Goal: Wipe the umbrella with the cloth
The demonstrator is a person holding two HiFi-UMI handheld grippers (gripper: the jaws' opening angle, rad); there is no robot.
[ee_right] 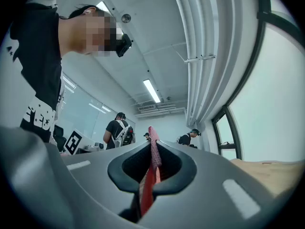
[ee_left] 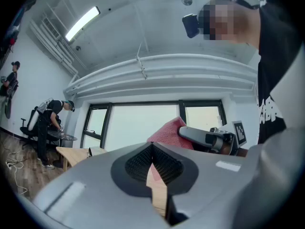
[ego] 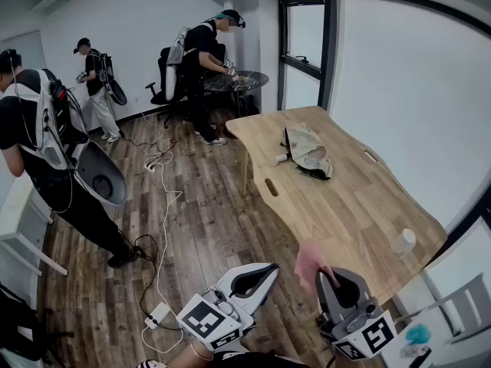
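A folded umbrella [ego: 308, 151] with a pale patterned canopy lies on the wooden table [ego: 349, 205], toward its far end. My right gripper [ego: 328, 276] is near the table's front edge and is shut on a pink cloth [ego: 310, 261], whose edge [ee_right: 153, 152] sticks up between the jaws in the right gripper view. My left gripper [ego: 262, 271] hovers over the floor left of the table, jaws shut with nothing between them. In the left gripper view the pink cloth [ee_left: 167, 130] and the right gripper show ahead of the left gripper [ee_left: 152, 149]. The umbrella is far from both grippers.
A white cup-like object [ego: 403, 241] stands near the table's right front corner. Cables [ego: 163, 205] trail over the wood floor. A person with a backpack [ego: 46, 152] stands at the left; two more people [ego: 207, 60] work at the back by a round table.
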